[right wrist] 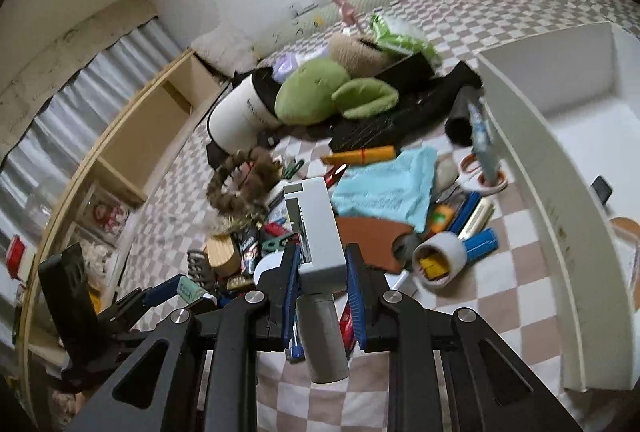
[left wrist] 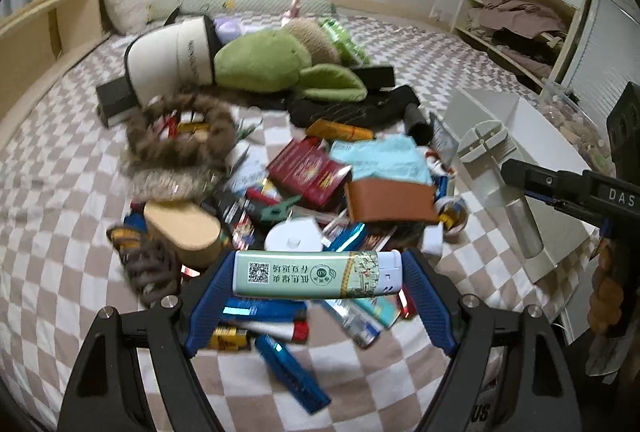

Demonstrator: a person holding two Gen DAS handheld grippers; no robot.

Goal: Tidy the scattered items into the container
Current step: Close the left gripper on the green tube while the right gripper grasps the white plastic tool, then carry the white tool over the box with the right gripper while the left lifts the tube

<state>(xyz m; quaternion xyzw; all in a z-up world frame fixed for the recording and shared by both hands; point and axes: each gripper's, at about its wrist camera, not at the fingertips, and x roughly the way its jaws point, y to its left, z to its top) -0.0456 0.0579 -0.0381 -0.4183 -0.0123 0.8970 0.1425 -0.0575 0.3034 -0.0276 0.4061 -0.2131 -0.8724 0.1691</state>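
Both grippers loaded above the pile, white bin to the right

Left wrist view: our left gripper (left wrist: pixel 318 282) clamps a green lighter (left wrist: pixel 316 274) crosswise over the clutter on the checkered bed (left wrist: pixel 52 232). Right wrist view: our right gripper (right wrist: pixel 322 272) pinches a grey-white shaver-like gadget (right wrist: pixel 318 232); the white container (right wrist: pixel 560 151) sits right, a few items inside. We judge carrying is in hand; next, swing each load over the rim and let go.
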